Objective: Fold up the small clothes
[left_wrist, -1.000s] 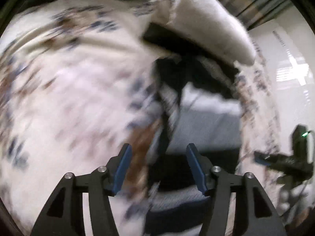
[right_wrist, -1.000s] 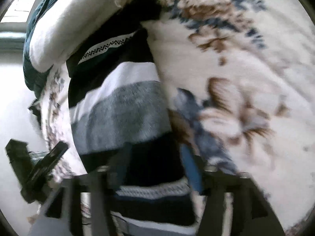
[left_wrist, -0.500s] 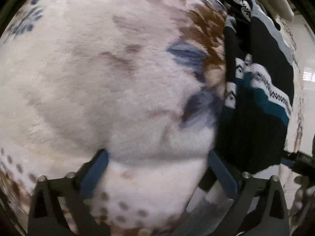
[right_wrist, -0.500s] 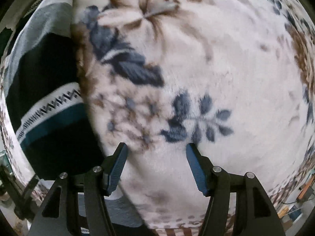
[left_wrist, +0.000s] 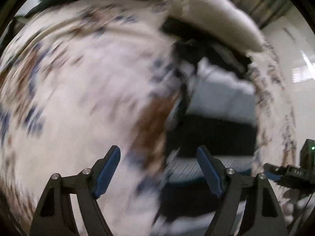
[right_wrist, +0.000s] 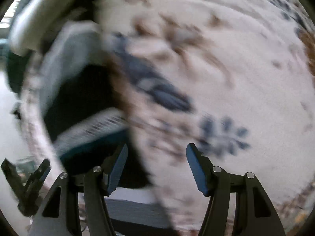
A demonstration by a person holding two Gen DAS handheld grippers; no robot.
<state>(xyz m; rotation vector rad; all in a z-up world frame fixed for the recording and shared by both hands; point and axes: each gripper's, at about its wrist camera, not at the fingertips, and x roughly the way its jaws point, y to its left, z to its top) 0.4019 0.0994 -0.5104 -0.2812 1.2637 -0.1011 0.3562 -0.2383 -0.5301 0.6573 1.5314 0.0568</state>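
The floral blanket (left_wrist: pixel 82 90) is the largest thing in both views: a pale fleece surface printed with brown and navy flowers, badly smeared by motion blur. It serves as the landmark here. No container of any kind shows in either view.

The striped sweater (left_wrist: pixel 214 137) lies flat on the floral blanket, along its edge; in the left wrist view it sits right of the blanket's broad middle, and in the right wrist view it (right_wrist: pixel 78 98) sits left of it. It is a knit garment in wide bands: black, grey, white, and a teal stripe bordered by a patterned white band. The blur hides its outline, so whether it is already folded cannot be told.

A white pillow (left_wrist: pixel 218 23) rests at the far end of the blanket, beyond the sweater, with a dark garment tucked just under it; what that garment is cannot be made out.

The left gripper (left_wrist: pixel 158 167) hangs above the line where sweater and blanket meet, its blue-padded fingers (left_wrist: pixel 109 167) spread wide with nothing between them.

The right gripper (right_wrist: pixel 156 167) hovers over the same boundary from the other side, its jaws likewise parted and empty, the left finger over the sweater and the right finger over the blanket's navy flower print.
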